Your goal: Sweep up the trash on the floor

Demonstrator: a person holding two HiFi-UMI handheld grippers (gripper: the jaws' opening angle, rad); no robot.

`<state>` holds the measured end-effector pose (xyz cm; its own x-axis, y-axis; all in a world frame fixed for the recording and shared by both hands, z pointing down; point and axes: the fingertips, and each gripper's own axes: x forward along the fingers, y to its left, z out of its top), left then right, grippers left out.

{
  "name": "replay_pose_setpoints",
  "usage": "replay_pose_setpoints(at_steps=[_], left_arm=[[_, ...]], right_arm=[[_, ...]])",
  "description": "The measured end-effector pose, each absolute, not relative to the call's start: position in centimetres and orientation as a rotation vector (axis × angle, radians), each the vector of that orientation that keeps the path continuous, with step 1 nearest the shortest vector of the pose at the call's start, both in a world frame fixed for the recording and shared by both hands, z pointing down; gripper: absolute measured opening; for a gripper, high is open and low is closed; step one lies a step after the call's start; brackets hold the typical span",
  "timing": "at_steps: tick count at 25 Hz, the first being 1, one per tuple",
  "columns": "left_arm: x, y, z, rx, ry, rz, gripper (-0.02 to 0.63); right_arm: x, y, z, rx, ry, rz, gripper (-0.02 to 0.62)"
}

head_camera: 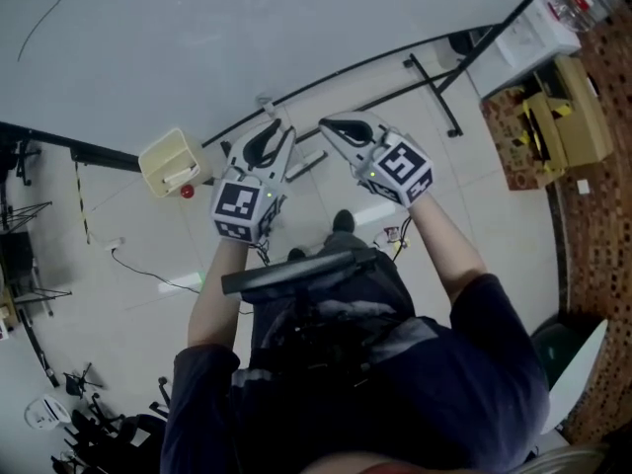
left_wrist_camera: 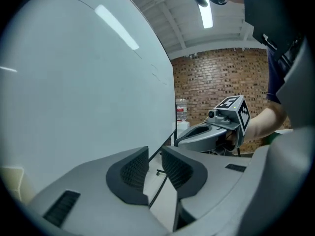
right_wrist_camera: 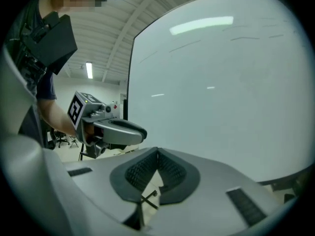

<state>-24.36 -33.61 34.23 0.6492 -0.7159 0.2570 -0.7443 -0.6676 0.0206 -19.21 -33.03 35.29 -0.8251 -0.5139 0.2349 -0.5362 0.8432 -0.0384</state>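
The left tongs (head_camera: 265, 131) and right tongs (head_camera: 338, 126) are pale grey with black ribbed pads. Each carries a cube (head_camera: 242, 208) patterned in black-and-white square markers. The whiteboard (head_camera: 247, 28) is plain glossy white with a thin black frame. By the whiteboard's foot sit a cream bin (head_camera: 168, 158) and a small red thing (head_camera: 187, 192). The floor (head_camera: 128, 334) under the whiteboard is pale beige tile, and the brick wall (left_wrist_camera: 216, 77) beyond its edge is red-brown. The person's sleeve (head_camera: 494, 334) is dark navy.

Two grippers, left gripper (head_camera: 271, 131) and right gripper (head_camera: 334, 128); one whiteboard (head_camera: 247, 38) ahead of the jaws; one cream bin (head_camera: 170, 159) and one red item (head_camera: 187, 192) left of them.
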Motion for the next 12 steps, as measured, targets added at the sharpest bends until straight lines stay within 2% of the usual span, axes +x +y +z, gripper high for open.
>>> replay_pose_setpoints(at_steps=[1, 3, 12], left_arm=[[-24.8, -33.0, 33.6, 2.757, -1.199, 0.333, 0.039], [-25.9, -31.5, 32.7, 2.794, -1.156, 0.324, 0.006], [-29.8, -24.1, 27.7, 2.917, -0.960, 0.264, 0.002]], right_arm=[[-19.8, -32.4, 34.6, 0.827, -2.805, 0.123, 0.008], [-21.3, -31.1, 33.1, 0.877, -2.799, 0.069, 0.008], [-26.9, -23.8, 26.9, 1.149, -2.778, -0.070, 0.008]])
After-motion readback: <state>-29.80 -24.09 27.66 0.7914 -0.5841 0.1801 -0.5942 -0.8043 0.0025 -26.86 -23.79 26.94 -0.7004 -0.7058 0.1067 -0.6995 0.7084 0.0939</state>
